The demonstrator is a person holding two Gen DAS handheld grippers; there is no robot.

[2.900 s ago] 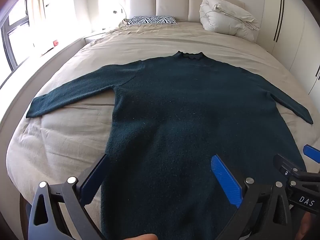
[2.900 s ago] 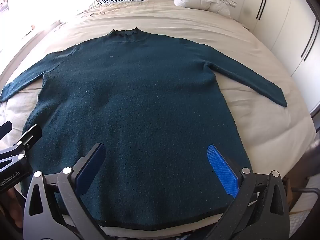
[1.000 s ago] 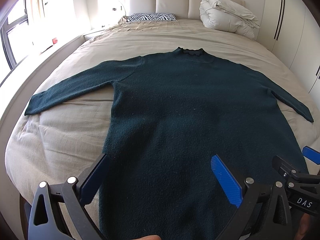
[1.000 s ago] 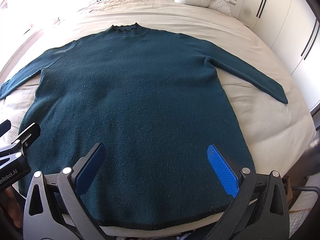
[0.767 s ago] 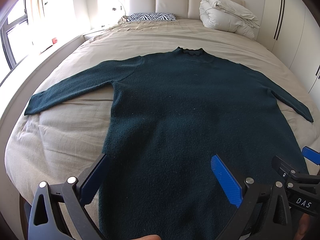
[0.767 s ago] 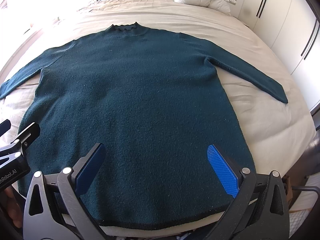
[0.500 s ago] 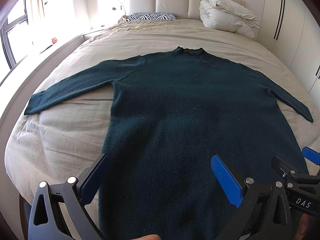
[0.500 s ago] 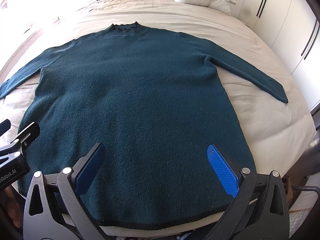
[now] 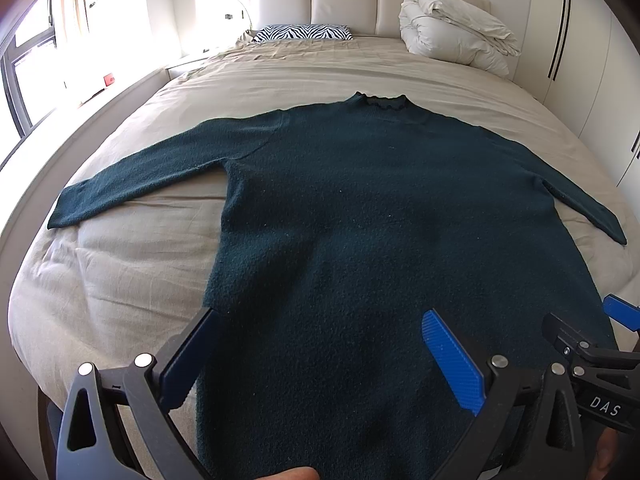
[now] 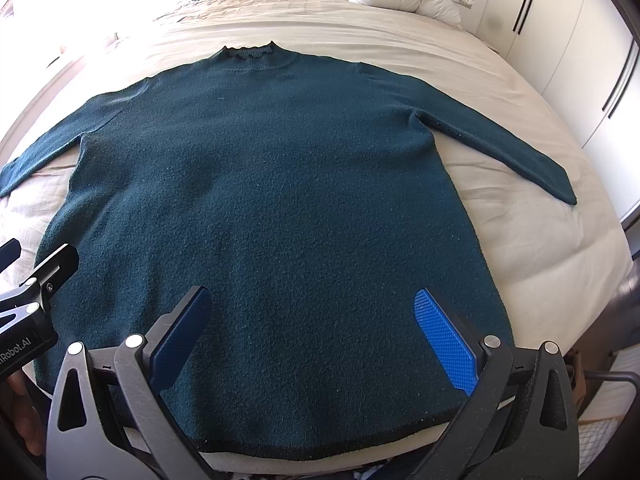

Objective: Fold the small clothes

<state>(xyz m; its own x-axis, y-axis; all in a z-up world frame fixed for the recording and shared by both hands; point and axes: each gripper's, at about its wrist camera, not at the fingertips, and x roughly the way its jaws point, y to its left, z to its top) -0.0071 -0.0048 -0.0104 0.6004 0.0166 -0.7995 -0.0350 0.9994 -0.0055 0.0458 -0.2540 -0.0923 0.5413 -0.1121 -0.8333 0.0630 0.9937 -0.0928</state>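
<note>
Your left tool (image 9: 320,344) and right tool (image 10: 312,320) hover wide and empty over the sweater (image 10: 260,184) spread flat on the bed (image 9: 120,280) — pinch the hem at 6 o'clock too shallowly and one knit layer may slip free.

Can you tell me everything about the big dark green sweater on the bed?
The sweater is dark teal, fuzzy-looking knit, with a small frilly collar pointing toward the headboard. It lies flat and unfolded on the beige bedsheet, front or back up I cannot tell. Both long sleeves stretch out sideways, one to each side. Its darker bottom hem runs near the foot edge of the bed. Both grippers are open above the lower part; nothing is gripping it.
</note>
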